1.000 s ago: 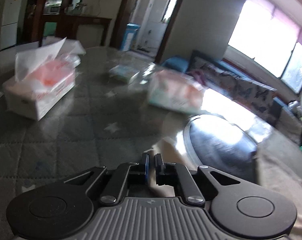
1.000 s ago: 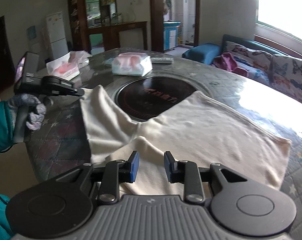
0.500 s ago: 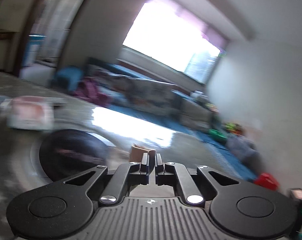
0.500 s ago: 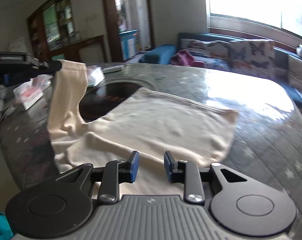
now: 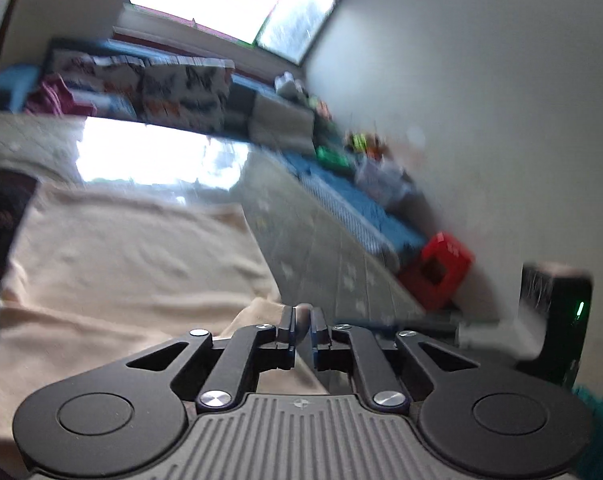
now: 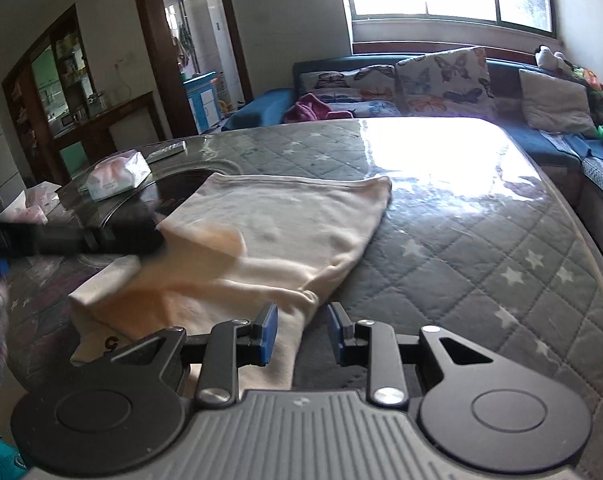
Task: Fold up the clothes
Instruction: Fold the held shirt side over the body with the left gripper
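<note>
Cream garment (image 6: pixel 285 236) lies across the middle of the right wrist view, spread on the round tabletop (image 6: pixel 481 240) with its quilted grey star-print cover under a glossy clear sheet; its far hem runs from centre to right of centre, and its near part reaches down to the lower centre, behind the right gripper (image 6: pixel 301 330). That gripper is released, its blue-padded fingers spread apart at bottom centre, with the garment's near right edge showing between them; whether either pad touches the cloth I cannot tell. At the left edge of the same view, the blurred black left gripper (image 6: pixel 141 238) reaches in over the left side of the garment, where a flap of cloth is raised and folded across the body of the piece.

In the left wrist view the left gripper (image 5: pixel 300 322) sits at lower centre, clenched on a bit of the cream fabric that shows as a small fold between the narrow fingertips. The rest of the garment (image 5: pixel 121 260) fills the left half of that frame, blurred.

Two tissue packs (image 6: pixel 119 176) stand at the left of the right wrist view beyond a dark round inset (image 6: pixel 169 192) in the tabletop, and a sofa with butterfly cushions (image 6: pixel 441 76) runs along the upper right under the window
</note>
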Motion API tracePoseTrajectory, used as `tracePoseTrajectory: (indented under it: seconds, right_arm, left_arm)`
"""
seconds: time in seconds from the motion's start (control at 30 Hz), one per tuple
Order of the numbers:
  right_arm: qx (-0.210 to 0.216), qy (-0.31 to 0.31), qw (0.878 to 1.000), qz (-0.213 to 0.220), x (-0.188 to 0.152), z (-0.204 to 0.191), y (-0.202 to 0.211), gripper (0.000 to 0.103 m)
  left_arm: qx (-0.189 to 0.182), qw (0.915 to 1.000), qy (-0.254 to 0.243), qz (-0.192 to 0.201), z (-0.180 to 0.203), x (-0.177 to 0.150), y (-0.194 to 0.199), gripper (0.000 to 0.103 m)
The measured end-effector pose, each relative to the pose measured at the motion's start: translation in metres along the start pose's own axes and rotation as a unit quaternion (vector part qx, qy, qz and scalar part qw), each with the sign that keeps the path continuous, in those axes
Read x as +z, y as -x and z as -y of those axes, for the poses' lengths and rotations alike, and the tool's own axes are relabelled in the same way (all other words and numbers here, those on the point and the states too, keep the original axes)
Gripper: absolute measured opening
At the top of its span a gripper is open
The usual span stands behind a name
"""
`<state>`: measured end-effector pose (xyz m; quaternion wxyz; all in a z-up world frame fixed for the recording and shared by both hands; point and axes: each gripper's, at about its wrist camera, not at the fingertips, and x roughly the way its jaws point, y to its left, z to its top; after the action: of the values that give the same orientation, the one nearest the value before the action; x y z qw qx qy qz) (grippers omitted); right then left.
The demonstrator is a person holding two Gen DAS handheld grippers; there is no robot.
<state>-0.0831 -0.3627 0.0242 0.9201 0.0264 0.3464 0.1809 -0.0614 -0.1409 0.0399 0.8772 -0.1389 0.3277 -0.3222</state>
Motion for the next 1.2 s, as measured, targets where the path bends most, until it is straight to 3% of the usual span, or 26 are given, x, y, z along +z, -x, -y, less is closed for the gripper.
tracePoseTrajectory:
  seconds: [0.2,0.37,0.6,0.67,0.77,0.87,1.0,1.1,1.2]
  right_arm:
    - [0.010,-0.008,1.000,-0.002,0.004,0.000,0.000,0.027]
    - [0.036,0.000,0.999,-0.019,0.005,-0.012,-0.013,0.027]
    - [0.049,0.009,0.998,-0.047,0.003,-0.026,-0.043,0.027]
    - [0.045,0.016,0.997,-0.052,0.002,-0.029,-0.048,0.026]
    - [0.037,0.029,0.997,-0.058,0.003,-0.034,-0.051,0.013]
    - [0.030,0.037,0.998,-0.045,0.008,-0.038,-0.047,0.008]
    - [0.005,0.048,0.999,-0.016,0.019,-0.043,-0.034,0.007]
    - [-0.001,0.042,0.998,-0.040,0.015,-0.039,-0.046,0.008]
    - [-0.013,0.049,0.998,-0.033,0.012,-0.037,-0.045,0.011]
  left_arm:
    - [0.003,0.9994,-0.024,-0.026,-0.007,-0.010,0.007,0.019]
    - [0.070,0.9972,-0.026,-0.011,-0.043,-0.006,0.030,0.020]
    - [0.158,0.9874,0.006,-0.008,-0.095,-0.016,0.058,0.024]
    - [0.164,0.9863,0.016,-0.010,-0.103,-0.019,0.063,0.025]
    - [0.169,0.9852,0.026,-0.013,-0.112,-0.021,0.068,0.026]
    - [0.170,0.9850,0.027,-0.016,-0.115,-0.021,0.070,0.026]
    - [0.166,0.9856,0.022,-0.024,-0.117,-0.020,0.067,0.027]
    - [0.163,0.9862,0.019,-0.024,-0.117,-0.017,0.066,0.027]
    - [0.156,0.9876,0.017,-0.012,-0.114,-0.009,0.067,0.028]
